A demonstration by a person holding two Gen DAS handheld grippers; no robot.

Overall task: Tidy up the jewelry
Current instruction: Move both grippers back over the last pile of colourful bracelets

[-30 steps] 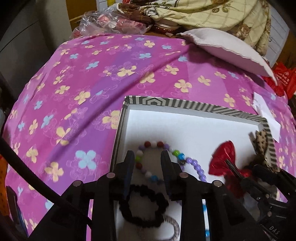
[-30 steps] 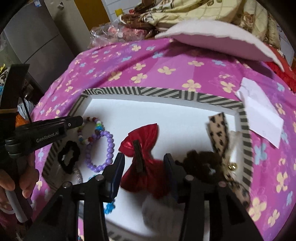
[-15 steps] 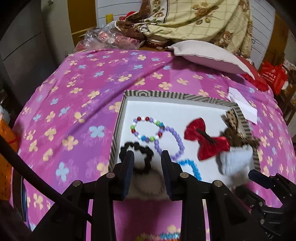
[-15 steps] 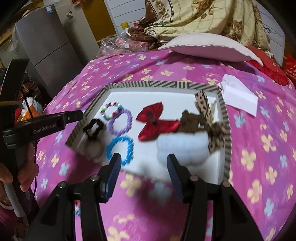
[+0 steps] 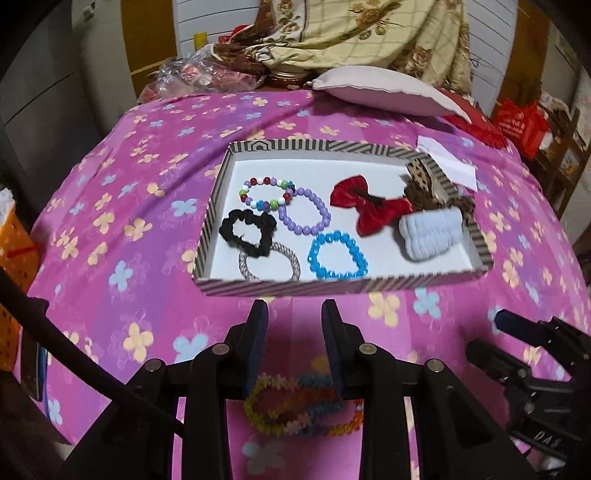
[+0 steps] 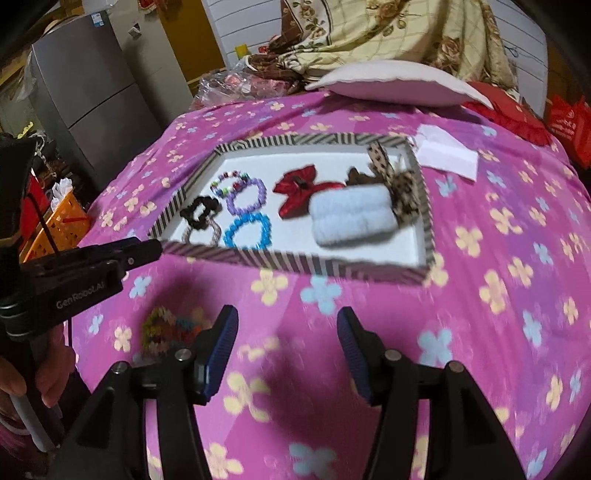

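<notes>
A striped box lid point(image 5: 343, 286) point(image 6: 295, 260) lies on the pink flowered bedspread. In it lie beaded bracelets: multicoloured point(image 5: 266, 194), purple point(image 5: 304, 212), blue point(image 5: 338, 254) point(image 6: 247, 230). There are also a black scrunchie point(image 5: 245, 229), a red bow point(image 5: 369, 205) point(image 6: 301, 190), a pale blue fluffy band point(image 5: 430, 232) point(image 6: 351, 214) and a leopard bow point(image 6: 400, 186). A multicoloured flower-bead bracelet point(image 5: 299, 408) point(image 6: 166, 326) lies on the bedspread outside the lid. My left gripper point(image 5: 294, 314) is open and empty, just above that bracelet. My right gripper point(image 6: 288, 328) is open and empty, to the bracelet's right.
A white pillow point(image 5: 384, 92) and a heaped blanket point(image 5: 362, 33) lie beyond the lid. A white paper point(image 5: 448, 158) lies at the lid's far right corner. An orange basket point(image 6: 64, 218) and a grey fridge point(image 6: 92, 99) stand off the bed's left side.
Both grippers have pulled back from inside the lid to the near side of the bed. The flower-bead bracelet has come into view under the left gripper. Both stay open.
</notes>
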